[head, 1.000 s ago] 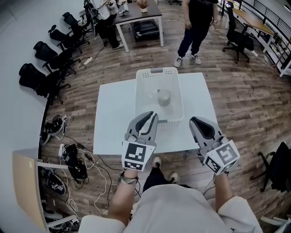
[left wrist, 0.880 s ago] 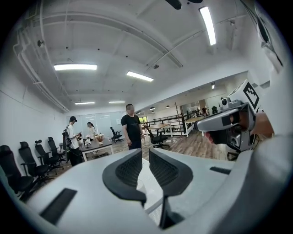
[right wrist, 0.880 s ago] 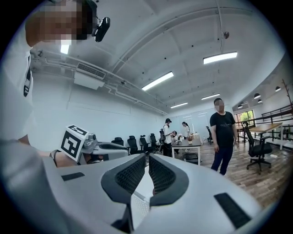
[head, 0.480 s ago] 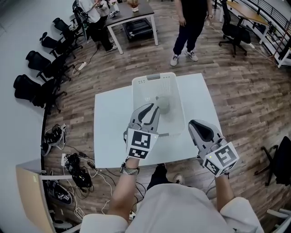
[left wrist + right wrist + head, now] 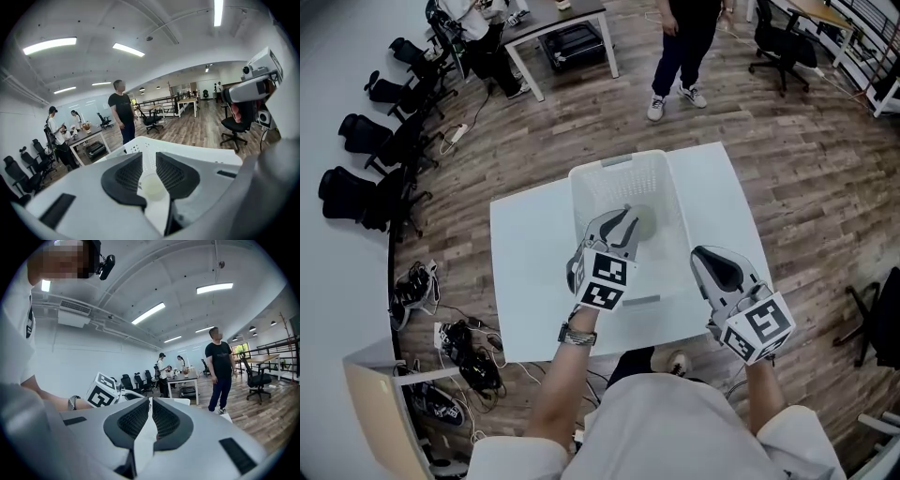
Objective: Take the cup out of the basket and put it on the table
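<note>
A white plastic basket (image 5: pixel 619 162) stands on the white table (image 5: pixel 525 246). In it stands a pale cup (image 5: pixel 645 222), upright and near the middle of the basket. My left gripper (image 5: pixel 624 217) reaches over the basket's near rim, its tips right beside the cup. Its jaws are opening. The left gripper view shows the cup (image 5: pixel 151 186) in the gap ahead of the left gripper (image 5: pixel 149 158), with no pad pressing on it. My right gripper (image 5: pixel 705 253) hovers over the table's near right part, outside the basket. In its own view the right gripper (image 5: pixel 151 402) is shut and empty.
A person in dark clothes (image 5: pixel 682 42) stands on the wood floor beyond the table. Black office chairs (image 5: pixel 370 141) line the left wall, with a desk (image 5: pixel 558 28) and more people at the back. Cables and shoes (image 5: pixel 450 337) lie on the floor at the left.
My left gripper has moved forward from the table's near edge over the basket, up to the cup, and its jaws have spread. The right gripper has hardly moved.
</note>
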